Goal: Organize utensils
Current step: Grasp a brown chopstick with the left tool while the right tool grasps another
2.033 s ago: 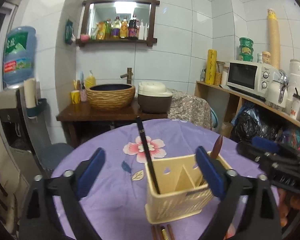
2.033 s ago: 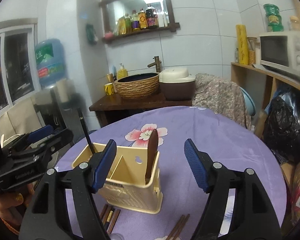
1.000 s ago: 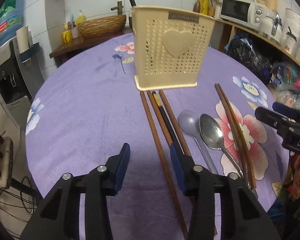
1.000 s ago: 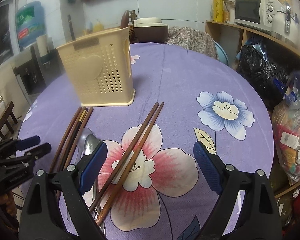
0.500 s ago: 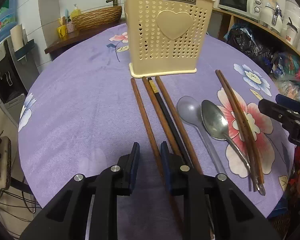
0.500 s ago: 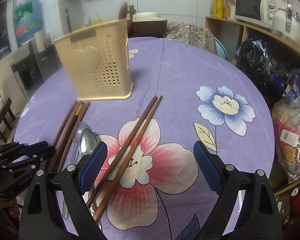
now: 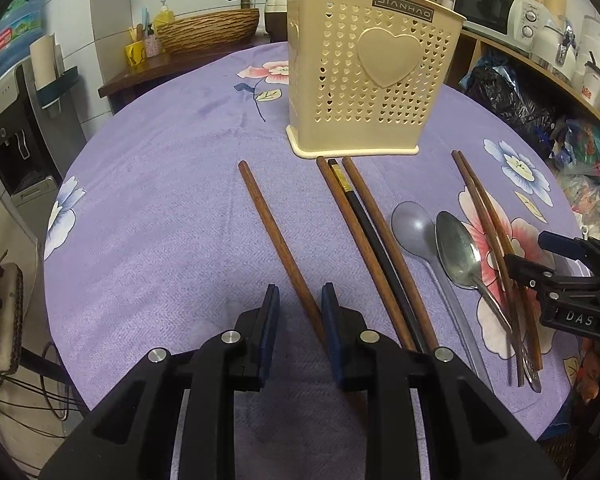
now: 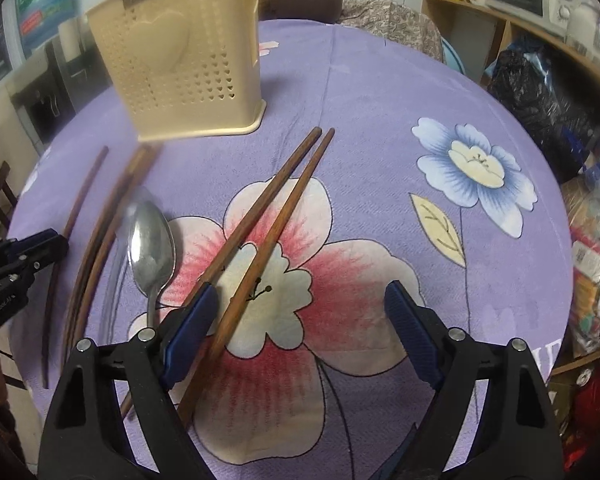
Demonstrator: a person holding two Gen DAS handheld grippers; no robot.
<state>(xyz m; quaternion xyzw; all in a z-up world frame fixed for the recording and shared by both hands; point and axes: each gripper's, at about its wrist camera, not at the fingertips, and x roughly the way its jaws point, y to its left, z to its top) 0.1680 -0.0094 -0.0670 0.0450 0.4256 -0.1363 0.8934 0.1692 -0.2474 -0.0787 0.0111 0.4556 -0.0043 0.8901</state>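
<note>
My left claw (image 7: 298,314) is narrowed around a long, slim brown chopstick (image 7: 278,238), its near end between the pads, touching the right one; I can't tell whether it's gripped. It runs ahead-left toward the cream holder (image 7: 370,66). My right claw (image 8: 300,332) gapes wide, a chopstick pair (image 8: 268,236) beside its left finger

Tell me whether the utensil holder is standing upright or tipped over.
Upright. The cream utensil holder stands on its base on the purple tablecloth, heart panel facing the camera, with utensil tips poking out of its top.
</note>
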